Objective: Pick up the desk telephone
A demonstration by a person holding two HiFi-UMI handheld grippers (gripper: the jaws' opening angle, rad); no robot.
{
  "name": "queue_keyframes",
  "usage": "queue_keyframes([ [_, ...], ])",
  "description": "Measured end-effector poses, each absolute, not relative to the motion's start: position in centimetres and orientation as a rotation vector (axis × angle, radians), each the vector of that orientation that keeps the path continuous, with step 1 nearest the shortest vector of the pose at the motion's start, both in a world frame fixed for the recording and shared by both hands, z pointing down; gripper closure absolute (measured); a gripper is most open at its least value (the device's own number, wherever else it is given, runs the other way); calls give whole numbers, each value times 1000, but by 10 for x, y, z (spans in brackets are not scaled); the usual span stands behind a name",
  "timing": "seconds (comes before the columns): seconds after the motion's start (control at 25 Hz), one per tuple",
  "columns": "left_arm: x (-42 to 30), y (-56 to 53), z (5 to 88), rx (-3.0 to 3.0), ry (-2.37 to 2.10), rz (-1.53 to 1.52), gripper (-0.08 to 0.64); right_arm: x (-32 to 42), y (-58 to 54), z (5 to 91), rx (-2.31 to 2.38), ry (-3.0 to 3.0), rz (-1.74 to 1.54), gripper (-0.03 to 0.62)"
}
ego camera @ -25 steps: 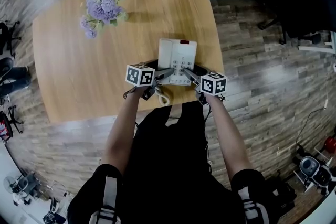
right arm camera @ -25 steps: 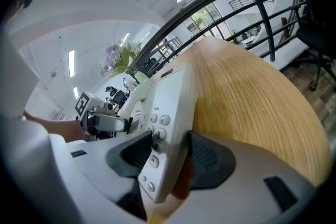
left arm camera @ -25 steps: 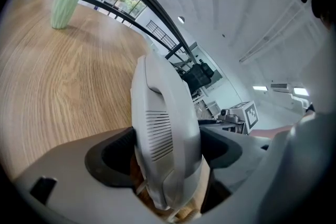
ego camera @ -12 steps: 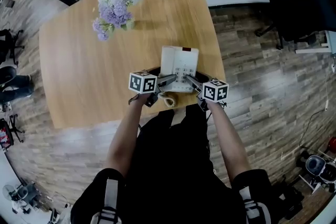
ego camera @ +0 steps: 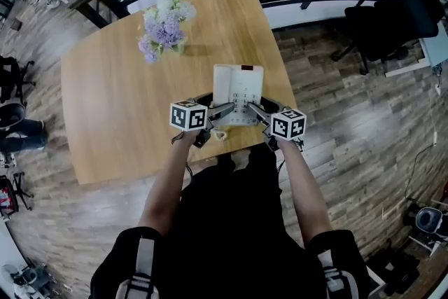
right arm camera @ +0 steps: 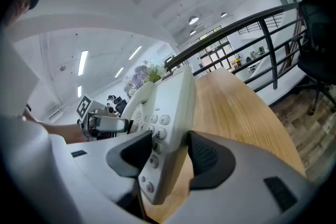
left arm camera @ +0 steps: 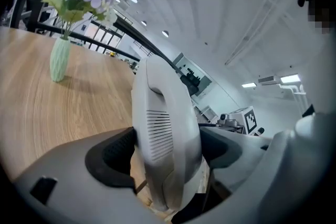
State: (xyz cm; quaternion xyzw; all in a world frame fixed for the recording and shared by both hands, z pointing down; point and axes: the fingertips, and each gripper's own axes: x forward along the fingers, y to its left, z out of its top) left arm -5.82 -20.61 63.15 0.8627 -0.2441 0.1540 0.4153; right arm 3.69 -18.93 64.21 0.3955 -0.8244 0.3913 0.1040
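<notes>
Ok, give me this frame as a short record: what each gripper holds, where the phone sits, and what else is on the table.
left gripper: jaws closed on the handset side of the desk telephone
right gripper: jaws closed on the telephone's keypad side
telephone position: at the near edge of the wooden table, in front of the person
lifted clear: cannot tell
cord: coiled, at the table's near edge
also on table: vase of flowers, far side, apart from the telephone

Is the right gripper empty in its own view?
No, the right gripper has its fingers shut on the desk telephone, at its keypad side.
</notes>
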Motion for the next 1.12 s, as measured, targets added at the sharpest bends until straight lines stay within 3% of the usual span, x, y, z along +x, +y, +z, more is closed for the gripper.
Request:
queue_keyframes([
  [1.12, -29, -179, 495, 2362, -923, 254, 173, 66, -183, 512, 986, -2684, 852, 368],
])
